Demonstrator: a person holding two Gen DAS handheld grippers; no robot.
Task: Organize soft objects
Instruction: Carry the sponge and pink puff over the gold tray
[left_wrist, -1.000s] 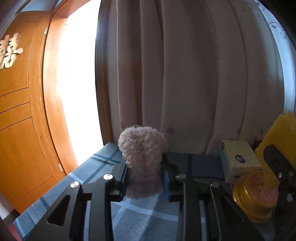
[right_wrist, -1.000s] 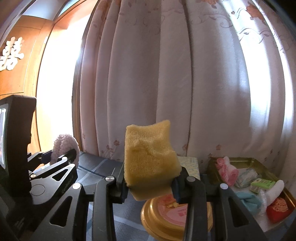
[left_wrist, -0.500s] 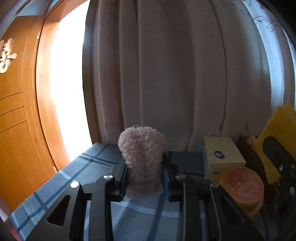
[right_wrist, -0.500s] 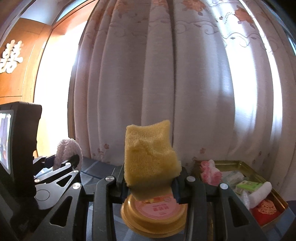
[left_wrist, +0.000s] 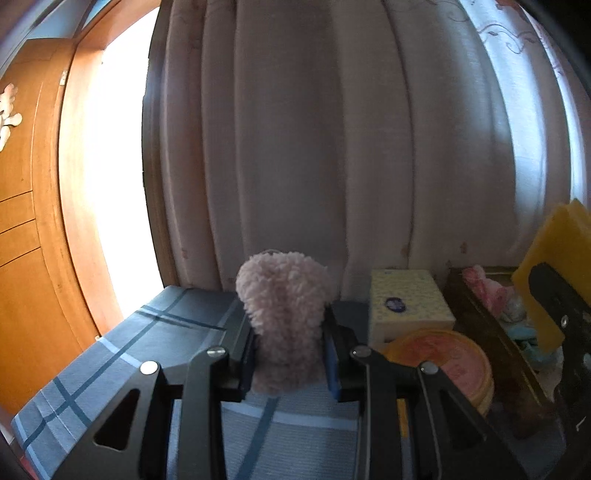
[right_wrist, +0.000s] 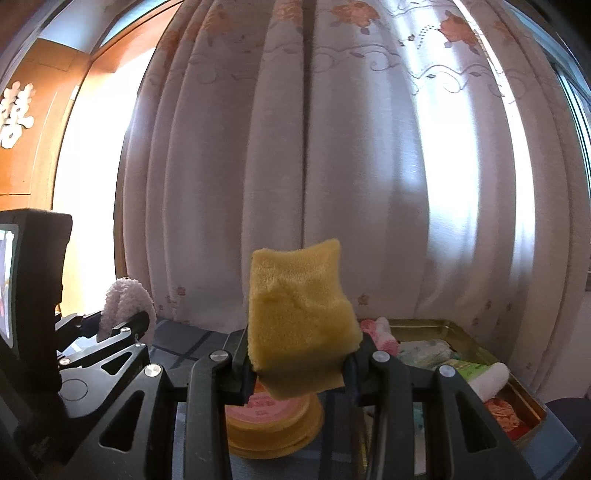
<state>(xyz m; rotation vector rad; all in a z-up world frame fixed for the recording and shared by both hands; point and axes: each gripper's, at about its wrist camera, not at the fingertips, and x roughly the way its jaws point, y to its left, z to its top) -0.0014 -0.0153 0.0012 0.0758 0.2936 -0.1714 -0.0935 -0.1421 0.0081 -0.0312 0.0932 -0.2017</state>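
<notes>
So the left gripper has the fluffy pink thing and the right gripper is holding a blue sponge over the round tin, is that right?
Not quite: the sponge in the right gripper is yellow, not blue, as the right wrist view shows. The left gripper does hold the fluffy pink thing, and the round tin sits below the sponge.

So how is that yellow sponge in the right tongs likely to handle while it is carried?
The yellow sponge looks soft: it dents where the right tongs pinch it, so it probably squashes rather than slips. It stands upright above the grip without drooping, so it is likely light and springy. Its coarse surface should give good friction.
</notes>
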